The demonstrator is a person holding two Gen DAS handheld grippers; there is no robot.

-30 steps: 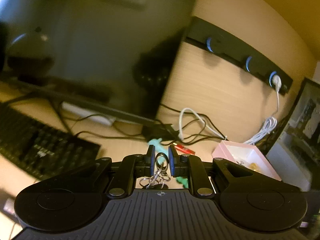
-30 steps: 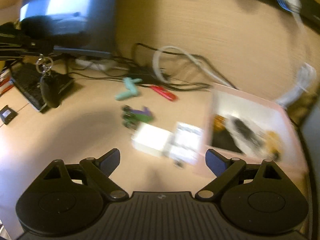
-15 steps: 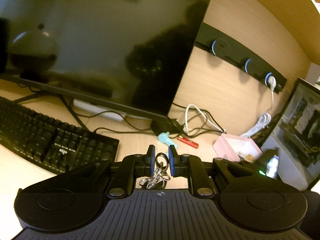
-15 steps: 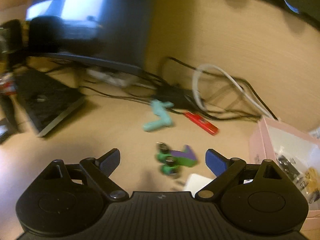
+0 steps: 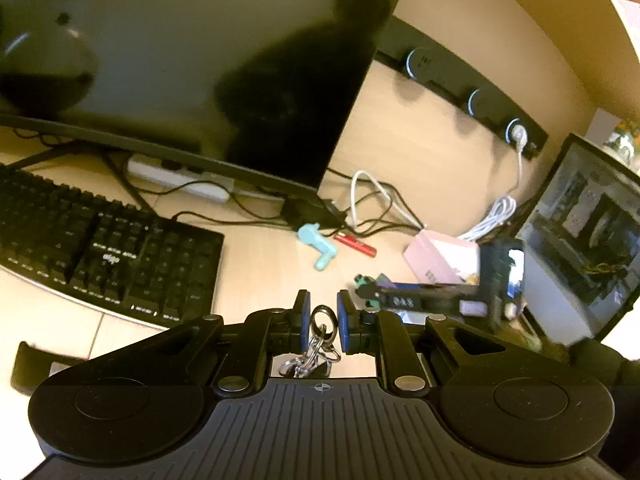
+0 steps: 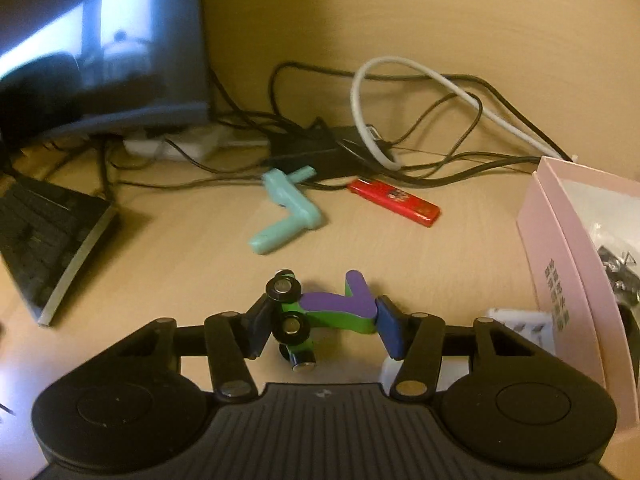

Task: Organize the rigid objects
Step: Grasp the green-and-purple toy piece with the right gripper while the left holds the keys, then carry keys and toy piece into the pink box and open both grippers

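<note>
- Purple and green, with black wheels, a small toy car (image 6: 325,312) lies on the pale wooden desk (image 6: 192,248) between the two pads of the right gripper (image 6: 320,330); its jaws are closing, and both pads look to be touching it — the left at the wheels, the right at the purple end.
- Left gripper (image 5: 323,322): pinched nearly shut on the top loop of a metal key ring (image 5: 320,334), whose rings and chain hang below the pads.
- Just beyond the car lie a mint-green plastic piece (image 6: 287,210) and a red lighter (image 6: 394,202), a little apart from each other.
- A pink box (image 6: 560,248) stands open at the right — small items inside, too blurred to name.
- Behind: a dark monitor (image 5: 192,60), tangled cables (image 6: 400,120), and a black keyboard (image 5: 100,256) to the left.
</note>
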